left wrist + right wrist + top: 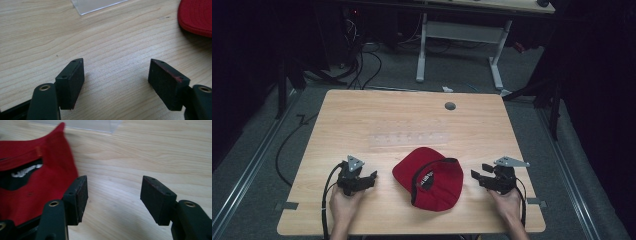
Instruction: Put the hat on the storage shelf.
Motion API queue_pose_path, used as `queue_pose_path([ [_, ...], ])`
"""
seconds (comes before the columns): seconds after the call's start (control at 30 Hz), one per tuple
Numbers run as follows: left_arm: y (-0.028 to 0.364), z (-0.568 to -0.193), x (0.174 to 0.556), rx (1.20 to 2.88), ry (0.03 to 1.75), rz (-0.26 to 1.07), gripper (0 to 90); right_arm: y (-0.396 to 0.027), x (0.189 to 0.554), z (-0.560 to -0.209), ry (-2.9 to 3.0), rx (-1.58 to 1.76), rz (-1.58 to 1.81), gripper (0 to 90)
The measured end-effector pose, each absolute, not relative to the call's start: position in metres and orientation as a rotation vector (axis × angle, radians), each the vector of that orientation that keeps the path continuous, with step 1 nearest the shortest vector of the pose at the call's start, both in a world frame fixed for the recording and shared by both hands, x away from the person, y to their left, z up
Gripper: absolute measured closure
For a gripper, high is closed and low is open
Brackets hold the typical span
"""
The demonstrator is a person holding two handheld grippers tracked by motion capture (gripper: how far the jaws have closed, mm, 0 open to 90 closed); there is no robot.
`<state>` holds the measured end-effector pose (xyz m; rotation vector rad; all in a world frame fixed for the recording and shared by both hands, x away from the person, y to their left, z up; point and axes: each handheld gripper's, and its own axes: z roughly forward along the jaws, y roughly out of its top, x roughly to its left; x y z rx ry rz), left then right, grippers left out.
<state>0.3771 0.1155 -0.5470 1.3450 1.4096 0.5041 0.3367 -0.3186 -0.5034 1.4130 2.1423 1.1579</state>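
Red cap [428, 178] lies upside down on the table [362, 115], near the front edge, about midway btwn both grippers. Left gripper [371, 176] sits near the front-left corner, jaws wide apart, nothing btwn them, well clear of the cap. Right gripper [475, 174] sits near the front-right corner, jaws wide too, empty, just beside the cap's edge. A clear plastic sheet [407, 140] lies at table centre.

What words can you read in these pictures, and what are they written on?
White writing inside the red cap: there are letters, but too blurred and small to read in the high view or the right gripper view.
No other words, numbers or signs can be read on the wooden table or the grippers.
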Motion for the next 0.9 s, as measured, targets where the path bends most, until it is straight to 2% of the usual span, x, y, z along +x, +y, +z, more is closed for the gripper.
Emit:
queue_pose_path([
  [0.17, 0.115, -0.547, 0.377, 1.343, 1.411, 0.503, 29.3, -0.305, 0.335, -0.497, 2.168, 1.351, 1.211, 37.6],
  [0.53, 0.115, -0.547, 0.377, 1.344, 1.410, 0.502, 29.1, -0.276, 0.356, -0.500, 2.247, 1.304, 1.235, 36.0],
  [0.8, 0.115, -0.547, 0.377, 1.347, 1.409, 0.503, 29.1, -0.255, 0.370, -0.509, 2.305, 1.290, 1.219, 38.8],
  [0.9, 0.115, -0.547, 0.377, 1.347, 1.409, 0.503, 29.0, -0.250, 0.375, -0.514, 2.320, 1.305, 1.205, 42.9],
])
